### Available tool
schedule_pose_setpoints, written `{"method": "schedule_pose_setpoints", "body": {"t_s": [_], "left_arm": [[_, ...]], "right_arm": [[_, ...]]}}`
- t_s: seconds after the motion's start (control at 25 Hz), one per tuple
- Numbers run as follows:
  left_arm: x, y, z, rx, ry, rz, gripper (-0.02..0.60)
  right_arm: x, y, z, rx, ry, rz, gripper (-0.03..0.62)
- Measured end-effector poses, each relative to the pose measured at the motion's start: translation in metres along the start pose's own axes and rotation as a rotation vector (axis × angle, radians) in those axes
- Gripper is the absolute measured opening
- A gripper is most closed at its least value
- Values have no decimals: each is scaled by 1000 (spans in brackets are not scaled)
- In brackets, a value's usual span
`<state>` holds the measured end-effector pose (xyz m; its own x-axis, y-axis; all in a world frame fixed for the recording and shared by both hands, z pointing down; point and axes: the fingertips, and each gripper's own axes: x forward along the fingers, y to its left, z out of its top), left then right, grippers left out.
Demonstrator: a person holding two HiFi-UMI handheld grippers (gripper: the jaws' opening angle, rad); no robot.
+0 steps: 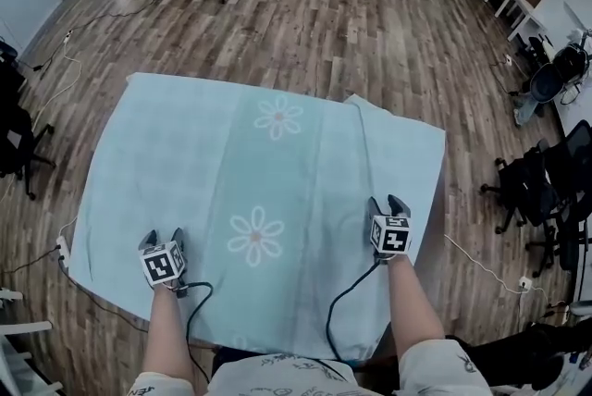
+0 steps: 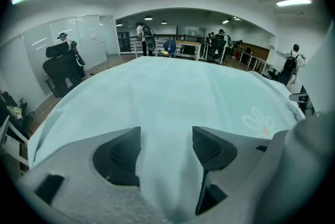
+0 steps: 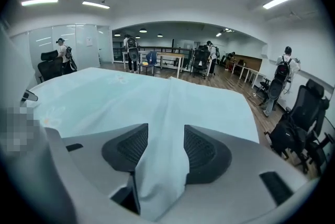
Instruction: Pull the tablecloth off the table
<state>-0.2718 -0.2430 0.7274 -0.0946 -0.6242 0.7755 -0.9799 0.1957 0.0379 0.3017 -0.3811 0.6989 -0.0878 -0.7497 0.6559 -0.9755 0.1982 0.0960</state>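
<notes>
Pale blue tablecloth (image 1: 277, 172) spread flat, edges hanging. Left gripper (image 1: 162, 237) on near edge at 7 o'clock, right gripper (image 1: 388, 202) at 4 o'clock. Jaws parted on both; raised fold of cloth between each pair, not pinched.

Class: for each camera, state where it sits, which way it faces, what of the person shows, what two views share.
Head view: on the head, facing steeply down at the tablecloth; left claw, right claw, forearms show.
Left gripper view: on the left claw, facing across the tablecloth; open jaws show.
Right gripper view: likewise, on the right claw.
Shared: blue chair, in both gripper views.
</notes>
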Motion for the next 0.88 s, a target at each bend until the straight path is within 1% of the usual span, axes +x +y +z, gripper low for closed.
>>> {"method": "schedule_pose_setpoints", "body": {"t_s": [0.08,0.2,0.28,0.4,0.48,0.56,0.72,0.8,0.84,0.88], "left_arm": [[9,10,-6,-3,24,24,308],[18,16,-11,-14,46,33,310],[20,16,-11,-25,45,26,314],[22,16,-9,-72,13,-3,313],[23,17,-9,-78,-3,-11,313],[23,17,-10,-74,4,-10,313],[22,16,-11,-69,35,-22,311],[20,16,-11,-61,41,-28,291],[20,16,-10,-56,46,-32,273],[20,15,-10,-51,55,-39,251]], "right_arm": [[11,-3,-9,-12,36,-7,214],[24,-8,-22,-10,83,-20,218],[30,-12,-27,11,100,-25,220],[35,-14,-29,57,135,-13,219],[37,-14,-29,85,172,-3,218],[39,-14,-31,109,207,15,218],[39,-12,-33,130,259,37,194],[39,-6,-32,115,276,42,156],[39,-1,-31,95,284,36,116],[40,3,-30,63,292,20,63]]}}
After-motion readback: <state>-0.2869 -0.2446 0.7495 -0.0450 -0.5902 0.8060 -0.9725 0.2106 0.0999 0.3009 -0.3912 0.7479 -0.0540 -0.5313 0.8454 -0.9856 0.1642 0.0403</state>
